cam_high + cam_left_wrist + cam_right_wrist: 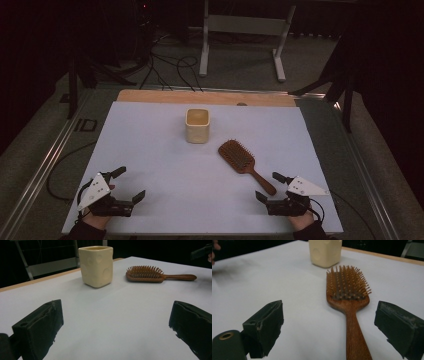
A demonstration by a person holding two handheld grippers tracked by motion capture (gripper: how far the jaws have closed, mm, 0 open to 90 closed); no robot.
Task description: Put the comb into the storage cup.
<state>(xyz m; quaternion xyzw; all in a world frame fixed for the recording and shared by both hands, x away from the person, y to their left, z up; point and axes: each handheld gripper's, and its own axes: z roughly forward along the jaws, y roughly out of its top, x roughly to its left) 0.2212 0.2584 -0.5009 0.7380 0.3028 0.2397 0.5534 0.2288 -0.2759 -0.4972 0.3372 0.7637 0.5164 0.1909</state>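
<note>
**Both grippers wide, brush lined up for the right one**

L gripper (126,185) rests at the near left of the tabletop (150,150), fingers (40,327) apart, nothing btwn them. Mid-table, farther back, the cream cup (197,125) stands upright; inside looks empty, can't be sure. Brush (244,163) lies bristles up, handle angled toward the R gripper (270,186), prob. for an easy grab; fingers apart, handle not yet held.

Only legible marking was "ID" in pale letters on the dark floor strip (86,125) beside the worktop's left edge, near its far corner; nothing else was readable.
</note>
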